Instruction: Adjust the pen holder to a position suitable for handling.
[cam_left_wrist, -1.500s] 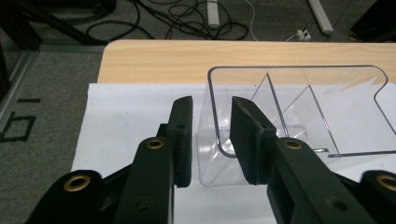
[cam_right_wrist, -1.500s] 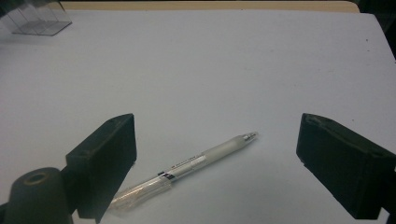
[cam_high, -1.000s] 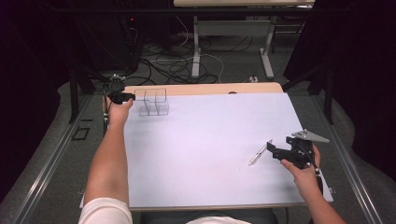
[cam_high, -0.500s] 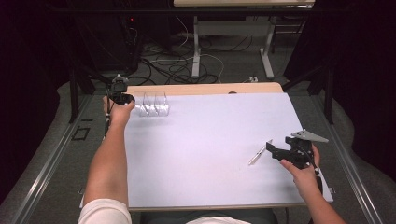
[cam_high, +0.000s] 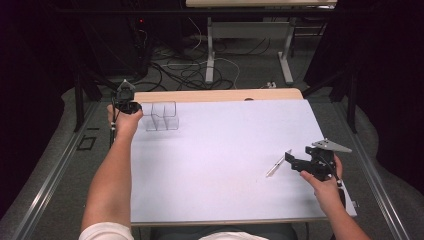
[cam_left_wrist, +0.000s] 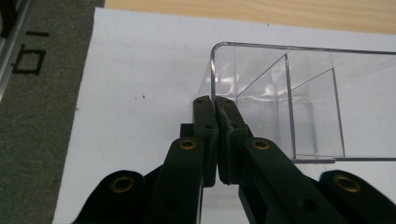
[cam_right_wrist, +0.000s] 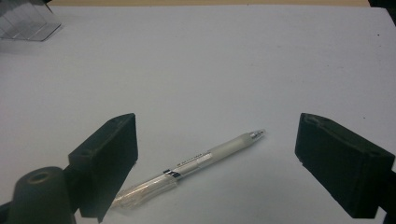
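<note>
A clear plastic organizer (cam_high: 161, 116) with divided compartments stands at the table's far left. My left gripper (cam_high: 136, 107) is shut on the organizer's near end wall. In the left gripper view the two jaws pinch the thin rim of the organizer (cam_left_wrist: 289, 102) at the left gripper's tips (cam_left_wrist: 215, 105). A translucent pen (cam_high: 278, 163) lies on the white sheet at the right. My right gripper (cam_high: 292, 161) hovers just behind it, open. In the right gripper view the pen (cam_right_wrist: 191, 165) lies slanted between the wide-apart jaws of the right gripper (cam_right_wrist: 217, 128), touching neither pad.
A white sheet (cam_high: 225, 150) covers most of the table, with a strip of bare wood (cam_high: 215, 95) along the far edge. Beyond the table, cables and a desk frame (cam_high: 210, 55) sit on the floor. The organizer (cam_right_wrist: 28, 23) shows far off at top left in the right gripper view.
The left gripper's jaws have closed onto the organizer's wall, and the organizer shifted slightly. The right hand and the pen have stayed put.
</note>
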